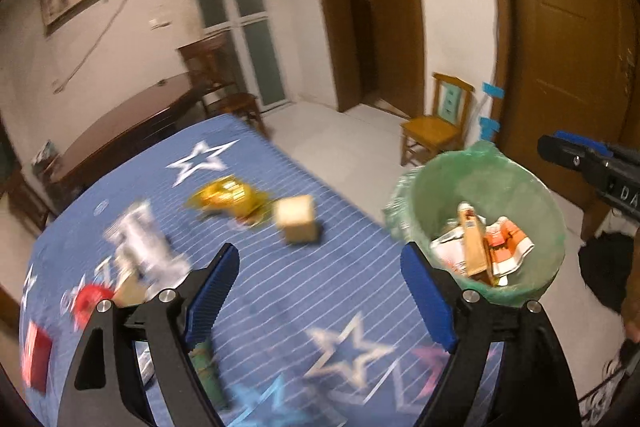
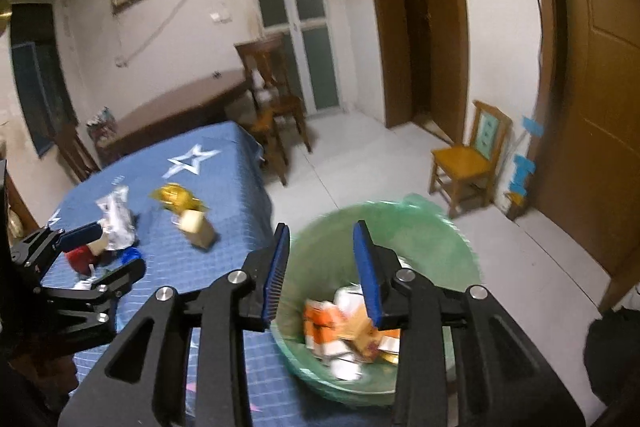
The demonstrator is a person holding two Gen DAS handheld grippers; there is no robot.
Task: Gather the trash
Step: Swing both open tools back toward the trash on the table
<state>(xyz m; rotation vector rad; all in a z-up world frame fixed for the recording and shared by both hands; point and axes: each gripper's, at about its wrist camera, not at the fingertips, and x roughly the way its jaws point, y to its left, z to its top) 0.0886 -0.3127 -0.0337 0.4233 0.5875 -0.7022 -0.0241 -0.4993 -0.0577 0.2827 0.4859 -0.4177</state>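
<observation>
A green-lined trash bin (image 1: 424,187) stands beside the blue star-print table (image 1: 320,267); it holds orange and white cartons (image 1: 504,247). On the table lie a gold wrapper (image 1: 224,195), a small tan box (image 1: 298,221), a silver wrapper (image 1: 140,239) and a red item (image 1: 86,301). My left gripper (image 1: 320,275) is open and empty above the table. My right gripper (image 2: 320,263) is open and empty above the bin (image 2: 320,247). The left gripper (image 2: 104,247) also shows in the right wrist view, over the wrappers (image 2: 114,215).
A yellow wooden chair (image 2: 468,159) stands by the wall past the bin. A dark wooden table (image 2: 176,107) and chairs (image 2: 272,99) stand behind the blue table. Brown doors (image 2: 592,107) are on the right. A dark bag (image 1: 604,267) lies on the floor.
</observation>
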